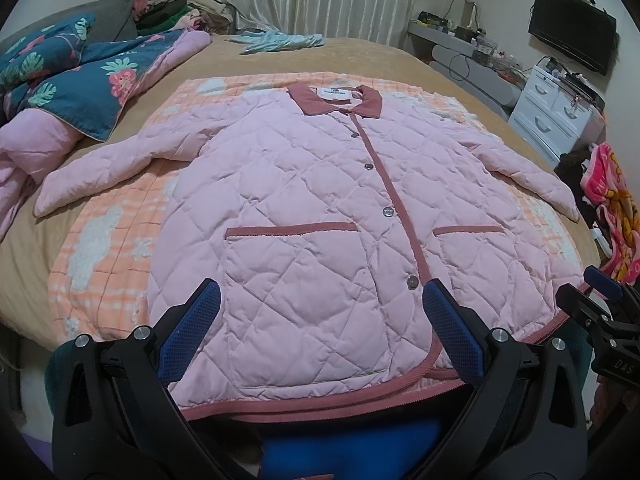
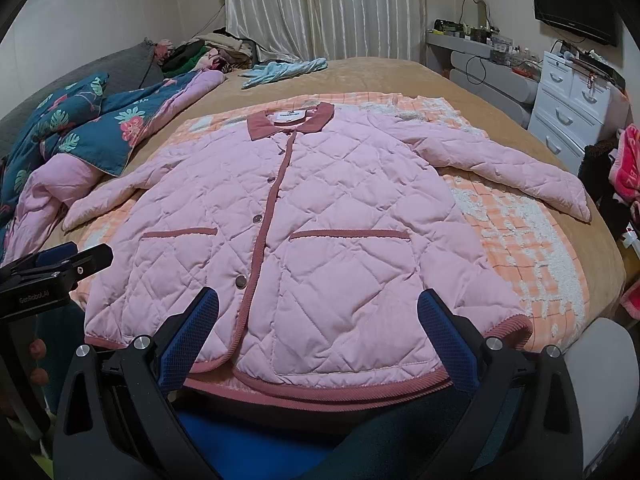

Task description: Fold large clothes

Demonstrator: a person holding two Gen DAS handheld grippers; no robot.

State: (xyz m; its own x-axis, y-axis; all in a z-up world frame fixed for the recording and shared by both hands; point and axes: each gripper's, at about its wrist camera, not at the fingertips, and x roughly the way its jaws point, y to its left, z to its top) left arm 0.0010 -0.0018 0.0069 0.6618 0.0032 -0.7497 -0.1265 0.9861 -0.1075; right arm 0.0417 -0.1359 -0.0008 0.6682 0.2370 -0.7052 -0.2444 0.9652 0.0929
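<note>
A pink quilted jacket with a dusty-rose collar and trim lies flat, front up and buttoned, on an orange checked blanket. Both sleeves spread out to the sides. My left gripper hovers open above the hem, near the lowest button, its blue pads wide apart with nothing between them. My right gripper also stands open over the hem, on the jacket's right pocket side. Each gripper shows at the other view's edge: the right gripper and the left gripper.
The blanket lies on a tan bed cover. A blue floral quilt is heaped at the left, a light blue garment at the far end. White drawers and bright pink cloth stand at the right.
</note>
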